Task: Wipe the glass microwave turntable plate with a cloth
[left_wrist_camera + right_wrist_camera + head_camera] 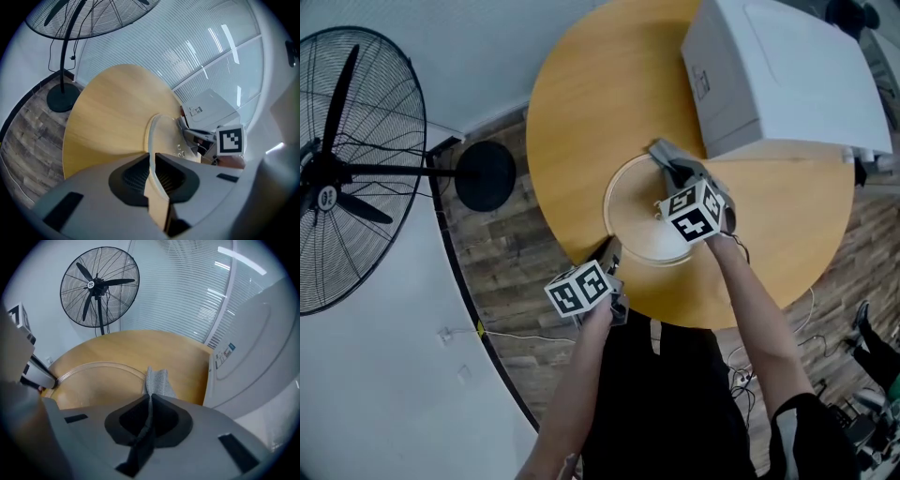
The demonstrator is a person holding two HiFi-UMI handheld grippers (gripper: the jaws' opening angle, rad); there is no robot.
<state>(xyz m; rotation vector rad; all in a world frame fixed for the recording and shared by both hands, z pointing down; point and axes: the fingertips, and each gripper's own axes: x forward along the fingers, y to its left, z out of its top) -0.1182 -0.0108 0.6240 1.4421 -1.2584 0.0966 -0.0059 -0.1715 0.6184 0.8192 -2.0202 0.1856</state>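
Note:
The clear glass turntable plate lies on the round wooden table. My left gripper is shut on the plate's near-left rim; in the left gripper view the rim runs edge-on into the closed jaws. My right gripper is over the plate's far right side, shut on a grey cloth. In the right gripper view the cloth sticks out past the jaws and rests at the plate's rim.
A white microwave stands on the table at the back right, close to the cloth. A black pedestal fan with its round base stands on the wood floor to the left. Cables lie on the floor at the right.

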